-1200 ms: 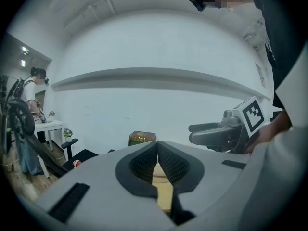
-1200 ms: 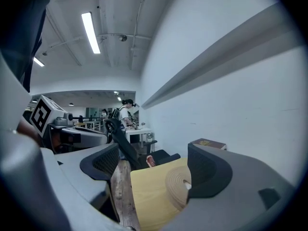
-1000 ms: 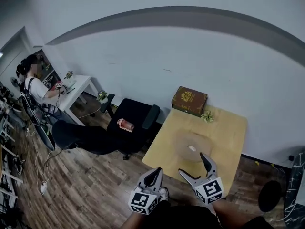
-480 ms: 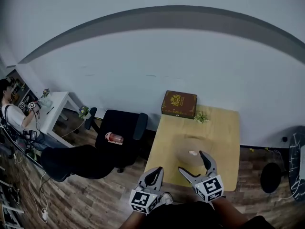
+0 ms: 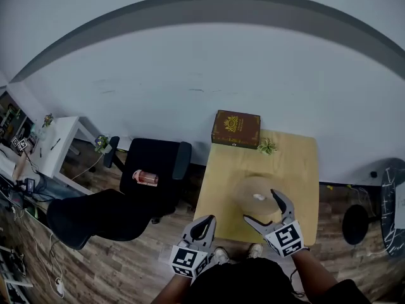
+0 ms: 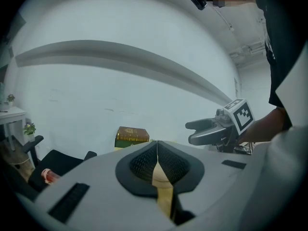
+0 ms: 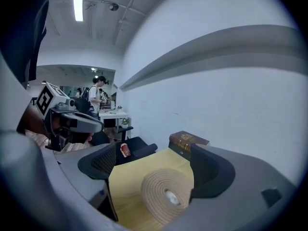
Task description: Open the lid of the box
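A round woven box (image 5: 256, 196) with a flat lid and a white knob (image 5: 257, 197) sits on the wooden table (image 5: 297, 163). My right gripper (image 5: 259, 205) hovers just above its near edge; its jaws are opening and touch nothing. In the right gripper view the woven box (image 7: 166, 194) lies low between the wide-apart pads (image 7: 105, 163). My left gripper (image 5: 205, 223) is shut and empty, off the table's near left corner; its pads (image 6: 157, 153) meet. A brown box with gold print (image 5: 236, 128) stands at the table's back edge.
A small green plant (image 5: 267, 146) lies beside the brown box. A black office chair (image 5: 155, 166) with a red can (image 5: 145, 178) on its seat stands left of the table. A white desk (image 5: 54, 147) is at far left, the wall behind.
The right gripper has moved forward over the woven box's near edge and its jaws stand a little wider. The head view has swung right; the person at the white desk has left view.
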